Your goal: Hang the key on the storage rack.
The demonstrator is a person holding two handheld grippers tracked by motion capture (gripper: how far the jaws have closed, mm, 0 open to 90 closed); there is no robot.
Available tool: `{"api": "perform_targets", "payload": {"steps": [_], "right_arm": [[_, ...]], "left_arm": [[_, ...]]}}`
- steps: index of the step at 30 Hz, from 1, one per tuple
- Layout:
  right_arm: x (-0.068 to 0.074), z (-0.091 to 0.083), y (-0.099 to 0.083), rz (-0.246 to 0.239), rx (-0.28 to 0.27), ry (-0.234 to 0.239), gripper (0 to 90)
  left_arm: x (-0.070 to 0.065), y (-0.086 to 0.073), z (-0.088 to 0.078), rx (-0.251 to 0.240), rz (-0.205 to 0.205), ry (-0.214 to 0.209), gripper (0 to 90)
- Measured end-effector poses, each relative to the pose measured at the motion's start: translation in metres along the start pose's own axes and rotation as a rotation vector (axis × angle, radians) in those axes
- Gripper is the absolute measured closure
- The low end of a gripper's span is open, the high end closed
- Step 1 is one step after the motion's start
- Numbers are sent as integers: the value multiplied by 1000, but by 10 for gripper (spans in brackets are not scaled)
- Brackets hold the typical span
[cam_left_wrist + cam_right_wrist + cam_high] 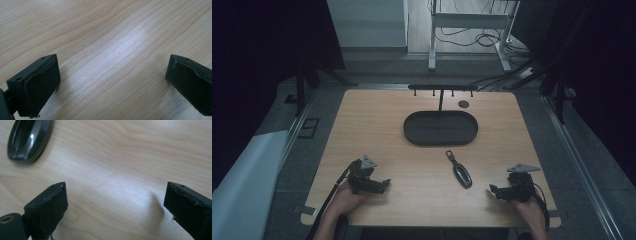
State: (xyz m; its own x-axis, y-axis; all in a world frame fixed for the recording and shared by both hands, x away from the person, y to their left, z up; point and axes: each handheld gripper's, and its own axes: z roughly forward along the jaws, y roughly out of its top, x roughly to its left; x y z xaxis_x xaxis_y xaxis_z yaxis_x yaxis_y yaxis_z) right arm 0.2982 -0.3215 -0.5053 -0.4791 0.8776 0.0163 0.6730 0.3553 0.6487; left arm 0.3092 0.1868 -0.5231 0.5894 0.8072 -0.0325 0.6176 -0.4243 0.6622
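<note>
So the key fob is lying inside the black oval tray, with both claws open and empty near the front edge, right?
Not quite. The key fob lies on the bare table, in front of the black oval tray, as the high view shows. Both the left claw and right claw are open and empty.

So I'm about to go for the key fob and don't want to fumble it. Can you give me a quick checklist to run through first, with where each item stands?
1. Right hand-held gripper open with nothing between its jaws: ok.
2. Left hand-held gripper open with nothing between its jaws: ok.
3. Key fob lying flat on the table, free of other things: ok.
4. Bare tabletop between the right hand-held gripper and the key fob: ok.
5. Oval tray free of clutter: ok, as far as its dark inside shows.
6. Jaws lined up on the key fob: not ok; it sits off to the upper left in the right gripper view.
</note>
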Motion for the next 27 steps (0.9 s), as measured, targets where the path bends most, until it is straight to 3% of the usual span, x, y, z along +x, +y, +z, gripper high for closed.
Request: {"api": "perform_targets", "payload": {"steps": [27], "right_arm": [[1, 0, 0, -23, 8, 8, 27]], "left_arm": [[0, 0, 0, 3, 4, -1, 0]]}}
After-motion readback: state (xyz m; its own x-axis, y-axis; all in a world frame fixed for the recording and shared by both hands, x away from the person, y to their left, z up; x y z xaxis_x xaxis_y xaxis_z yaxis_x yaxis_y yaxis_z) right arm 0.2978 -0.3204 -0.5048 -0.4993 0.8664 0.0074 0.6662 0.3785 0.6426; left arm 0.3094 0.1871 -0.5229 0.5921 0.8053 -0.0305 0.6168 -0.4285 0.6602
